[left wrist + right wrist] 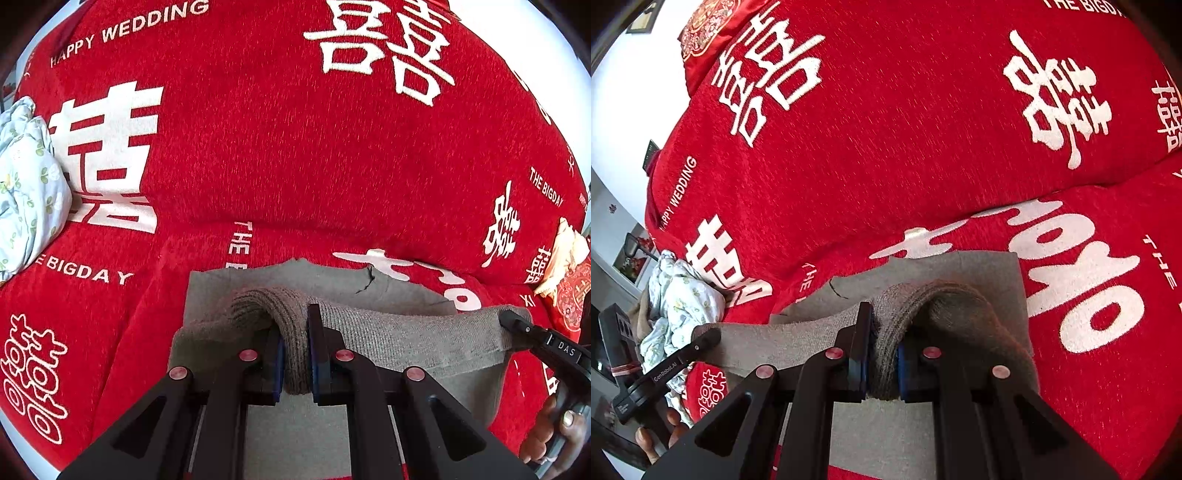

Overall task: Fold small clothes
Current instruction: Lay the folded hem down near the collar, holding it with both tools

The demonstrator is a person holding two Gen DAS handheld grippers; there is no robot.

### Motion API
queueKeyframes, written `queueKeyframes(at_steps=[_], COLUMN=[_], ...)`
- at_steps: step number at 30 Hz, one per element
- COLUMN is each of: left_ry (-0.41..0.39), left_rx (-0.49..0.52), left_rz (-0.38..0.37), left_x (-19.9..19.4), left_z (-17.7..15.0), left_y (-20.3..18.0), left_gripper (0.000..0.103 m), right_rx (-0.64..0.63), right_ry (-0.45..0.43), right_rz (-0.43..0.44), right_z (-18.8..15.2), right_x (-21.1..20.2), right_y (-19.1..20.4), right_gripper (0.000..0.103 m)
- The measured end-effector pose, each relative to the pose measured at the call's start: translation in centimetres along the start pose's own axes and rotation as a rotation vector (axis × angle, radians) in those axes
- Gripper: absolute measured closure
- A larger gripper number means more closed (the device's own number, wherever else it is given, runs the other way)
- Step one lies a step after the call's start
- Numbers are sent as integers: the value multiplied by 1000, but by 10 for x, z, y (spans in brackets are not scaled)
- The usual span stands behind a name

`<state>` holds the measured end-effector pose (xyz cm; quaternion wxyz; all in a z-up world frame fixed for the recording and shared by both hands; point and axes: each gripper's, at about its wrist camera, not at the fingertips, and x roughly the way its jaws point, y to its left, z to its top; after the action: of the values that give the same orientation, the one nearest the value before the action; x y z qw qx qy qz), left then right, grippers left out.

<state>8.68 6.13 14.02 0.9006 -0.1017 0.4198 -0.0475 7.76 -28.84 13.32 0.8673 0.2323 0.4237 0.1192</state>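
- Nearest the left wrist camera, the left gripper (295, 354) is clenched on a bunched ribbed fold of the grey knit garment (388, 339), which bulges up between its blue pads (318, 365).
- The right gripper (882, 358) is likewise clamped on a bunched fold of the same grey knit garment (798, 343), the cloth squeezed between its two blue pads (900, 369).
- Both tools pinch the garment's near edge, one toward each end. That raised edge runs side to side between them, seemingly taut, and each gripper shows at the far end of it in the other's view.
- Just beyond the raised edge, the rest of the garment lies flat on the red wedding-print cover (258, 158), reaching away from both grippers toward the seat's crease.
- The coming move turns on this: the free flat part lies straight ahead of both tools, with the long axis crosswise. Judged from that, the held edge should travel forward over the flat part, both hands level, neither nearer than the other.
- A hand (554, 432) grips the right tool's handle at the picture's edge.
- Further left, a crumpled floral cloth (26, 177) sits well apart from the garment.
- Farthest is the cushioned backrest, under the same red cover.
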Motion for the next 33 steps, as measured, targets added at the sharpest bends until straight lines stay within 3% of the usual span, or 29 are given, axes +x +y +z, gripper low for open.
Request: queueKeyframes(at_steps=[33], left_ry=[183], left_rx=[-13], left_rz=[52], left_x=[113], left_z=[7], left_y=[6], left_gripper=[91], right_rx=[127], right_ry=[152], right_rz=[-56], right_z=[8], right_x=[102], right_y=[-55], right_gripper=[91])
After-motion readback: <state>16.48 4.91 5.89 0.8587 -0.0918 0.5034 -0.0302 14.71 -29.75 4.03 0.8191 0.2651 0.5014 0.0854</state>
